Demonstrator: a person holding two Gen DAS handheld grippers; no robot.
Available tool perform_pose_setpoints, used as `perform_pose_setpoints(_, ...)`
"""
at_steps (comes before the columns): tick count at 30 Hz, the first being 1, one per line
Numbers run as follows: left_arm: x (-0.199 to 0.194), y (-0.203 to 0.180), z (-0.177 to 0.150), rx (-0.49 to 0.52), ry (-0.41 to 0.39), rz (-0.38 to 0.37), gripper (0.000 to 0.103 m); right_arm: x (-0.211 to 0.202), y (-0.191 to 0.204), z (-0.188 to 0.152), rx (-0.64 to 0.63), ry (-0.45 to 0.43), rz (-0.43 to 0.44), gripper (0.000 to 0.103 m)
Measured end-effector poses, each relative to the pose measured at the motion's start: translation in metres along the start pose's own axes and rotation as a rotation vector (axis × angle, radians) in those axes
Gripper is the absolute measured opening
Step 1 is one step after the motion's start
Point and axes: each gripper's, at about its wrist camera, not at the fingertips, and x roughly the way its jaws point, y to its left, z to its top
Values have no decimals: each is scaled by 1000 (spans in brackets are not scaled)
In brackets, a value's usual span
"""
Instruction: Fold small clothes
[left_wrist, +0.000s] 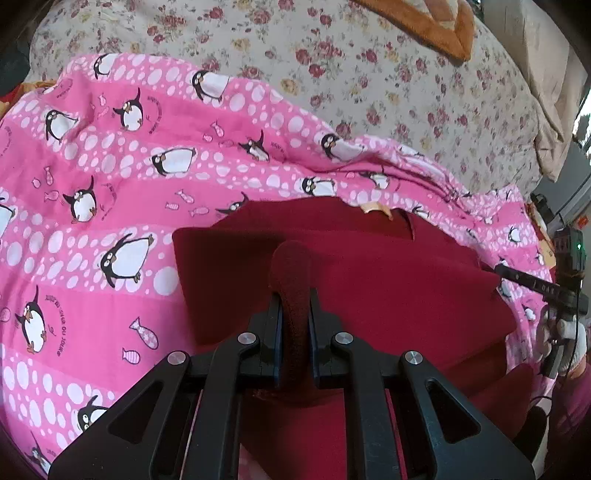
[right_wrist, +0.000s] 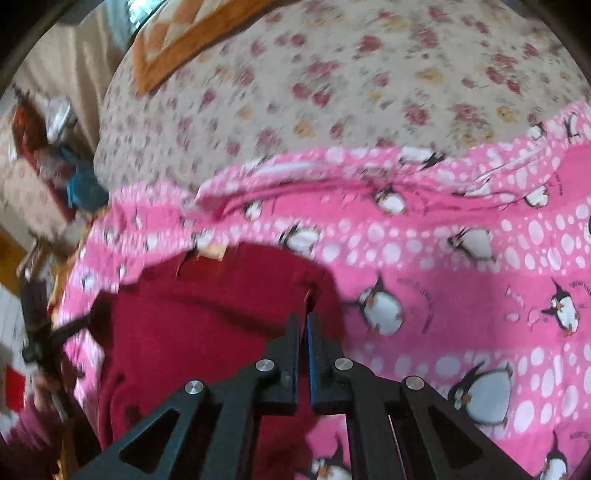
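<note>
The left gripper (left_wrist: 294, 295) clamps a raised fold of the dark red garment (left_wrist: 388, 288). The right gripper (right_wrist: 303, 328), jaws nearly together, pinches the garment's edge; that view is blurred. The garment lies on a pink penguin-print blanket (left_wrist: 110, 155), with a floral bedcover (left_wrist: 369, 74) beyond.

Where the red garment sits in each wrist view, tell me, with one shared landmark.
Left wrist: red garment fills centre and lower right, a fold pinched in the left gripper.
Right wrist: lower left of centre, its edge at the right gripper.
Shared landmark: pink penguin blanket beneath it.
</note>
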Motion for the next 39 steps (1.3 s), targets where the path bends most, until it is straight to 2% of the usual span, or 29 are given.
perform_pose_setpoints(2, 5, 0, -1, 8, 10, 15, 10, 8, 1, -7, -8, 28, -13, 14)
perform_pose_setpoints(5, 17, 3, -5, -8, 39, 26, 13, 17, -1, -10, 5, 21, -38, 14)
perform_pose_setpoints(7, 17, 3, -6, -16, 46, 26, 14, 31, -9, -9, 43, 42, -89, 14)
perform_pose_setpoints(9, 12, 4, -7, -29, 50, 21, 21, 33, -11, -7, 71, 35, -88, 14)
perform_pose_setpoints(11, 0, 7, -10, -50, 55, 1, 39, 18, -6, -7, 67, -2, -75, 14)
perform_pose_setpoints(14, -21, 8, -16, -64, 41, -11, 62, -15, 4, -13, 45, -70, -52, 16)
perform_pose_setpoints(17, -44, 7, -28, -76, 36, -21, 63, -45, 15, -27, 23, -101, -21, 48)
perform_pose_setpoints(21, -77, -4, -52, -33, 51, -23, 63, -72, 30, -66, -4, -59, 20, 49)
perform_pose_setpoints(25, -101, -20, -88, 31, 83, -24, 63, -81, 35, -107, -13, 26, 58, 49)
perform_pose_setpoints(28, -107, -27, -119, 37, 118, -45, 63, -83, 37, -136, -35, 65, 60, 49)
perform_pose_setpoints(32, -111, -28, -156, -2, 126, -61, 63, -96, 36, -160, -42, 44, 72, 49)
perform_pose_setpoints(39, -108, -32, -207, -89, 199, -97, 63, -101, 30, -191, -40, 85, 63, 49)
